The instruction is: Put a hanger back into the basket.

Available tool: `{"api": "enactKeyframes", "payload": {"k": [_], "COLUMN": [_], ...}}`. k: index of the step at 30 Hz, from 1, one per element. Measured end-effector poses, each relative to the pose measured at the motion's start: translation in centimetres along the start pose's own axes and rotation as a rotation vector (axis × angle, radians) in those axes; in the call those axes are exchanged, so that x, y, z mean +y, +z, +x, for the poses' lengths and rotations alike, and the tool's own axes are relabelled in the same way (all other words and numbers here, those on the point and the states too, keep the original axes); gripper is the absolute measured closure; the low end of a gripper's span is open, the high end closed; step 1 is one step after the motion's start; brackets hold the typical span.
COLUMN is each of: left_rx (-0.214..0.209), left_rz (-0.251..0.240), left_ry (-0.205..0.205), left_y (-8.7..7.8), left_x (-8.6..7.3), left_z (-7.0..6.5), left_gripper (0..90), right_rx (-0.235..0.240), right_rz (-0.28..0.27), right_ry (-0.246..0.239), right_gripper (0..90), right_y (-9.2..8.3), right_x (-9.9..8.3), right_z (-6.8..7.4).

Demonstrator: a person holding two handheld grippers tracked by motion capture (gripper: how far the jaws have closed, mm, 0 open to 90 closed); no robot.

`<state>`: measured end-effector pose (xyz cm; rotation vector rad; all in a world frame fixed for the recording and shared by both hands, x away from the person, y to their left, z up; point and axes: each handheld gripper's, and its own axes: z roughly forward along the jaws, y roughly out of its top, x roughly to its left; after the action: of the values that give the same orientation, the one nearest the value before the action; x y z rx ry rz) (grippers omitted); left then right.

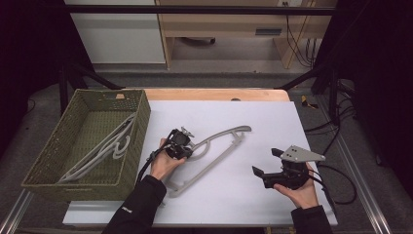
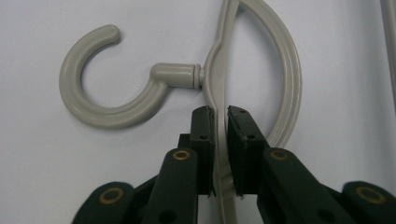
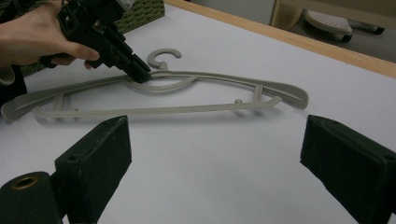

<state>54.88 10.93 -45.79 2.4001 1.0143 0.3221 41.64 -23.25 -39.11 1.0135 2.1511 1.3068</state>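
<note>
So, left fingers (image 2: 220, 116) nearly closed around the hanger (image 2: 219, 74), straddling its thin top bar just below the hook (image 2: 93, 93); looks like a slim gap on the one side, so barely pinching, if at all. Hanger lying flat on the white tabletop (image 1: 253, 195), right of the basket (image 1: 48, 161) with more hangers (image 1: 104, 148) inside. Right fingers (image 3: 215, 154) wide open, holding nothing, hanger well ahead of them.
</note>
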Motion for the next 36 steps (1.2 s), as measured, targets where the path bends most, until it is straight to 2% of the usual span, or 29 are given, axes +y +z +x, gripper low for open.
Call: {"api": "enactKeyframes", "payload": {"k": [4, 5, 7, 9, 11, 13, 17, 20, 21, 23, 30, 31, 32, 36], "left_rx": [0.015, -0.001, -0.006, -0.012, -0.026, -0.012, -0.026, -0.026, -0.018, -0.009, 0.007, 0.016, 0.006, 0.024], "left_rz": [-0.013, -0.019, -0.037, -0.046, -0.042, -0.013, -0.019, -0.017, -0.017, -0.017, -0.015, -0.028, -0.051, -0.053], "left_ry": [0.015, 0.023, 0.039, 0.031, 0.007, 0.014, -0.008, -0.005, -0.017, -0.015, -0.020, -0.026, -0.038, -0.015], "left_y": [0.1, 0.1, 0.1, 0.1, 0.2, 0.6, 0.6, 0.6, 0.7, 0.7, 0.6, 0.5, 0.1, -0.5], "left_x": [-0.1, -0.1, 0.1, 0.2, 0.5, 0.7, 0.6, 0.7, 0.7, 0.7, 0.7, 0.6, 0.6, 0.7], "left_z": [0.0, 0.1, 0.0, -0.1, -0.1, -0.1, 0.3, 0.4, 0.4, 0.3, 0.1, 0.0, 0.0, -0.1], "left_gripper": [71.1, 71.5, 68.5, 66.3, 66.1, 68.2, 72.8, 74.6, 75.9, 79.1, 79.9, 80.4, 81.5, 83.2], "right_rx": [0.001, 0.000, 0.000, 0.000, -0.001, 0.001, -0.001, 0.001, -0.002, -0.002, 0.000, -0.003, -0.003, -0.003], "right_rz": [-0.001, 0.000, 0.000, 0.000, 0.002, 0.001, -0.006, -0.003, -0.001, 0.000, -0.003, 0.001, 0.001, 0.001], "right_ry": [-0.002, -0.003, -0.004, -0.004, -0.002, -0.005, -0.001, -0.001, 0.001, 0.001, 0.000, 0.002, 0.001, 0.000], "right_gripper": [8.9, 8.9, 8.9, 8.9, 8.9, 8.9, 8.9, 8.9, 8.9, 8.9, 8.9, 8.9, 8.9, 8.9], "right_y": [0.0, 0.0, 0.0, 0.0, 0.0, 0.0, -0.2, -0.1, -0.1, -0.1, -0.1, -0.1, -0.1, -0.1], "right_x": [0.0, 0.0, 0.0, 0.0, 0.0, 0.0, 0.0, 0.1, 0.1, 0.1, 0.1, 0.0, 0.0, 0.0], "right_z": [0.0, 0.0, 0.0, 0.0, 0.0, 0.0, -0.1, 0.0, 0.0, 0.0, -0.1, 0.0, 0.0, -0.1]}}
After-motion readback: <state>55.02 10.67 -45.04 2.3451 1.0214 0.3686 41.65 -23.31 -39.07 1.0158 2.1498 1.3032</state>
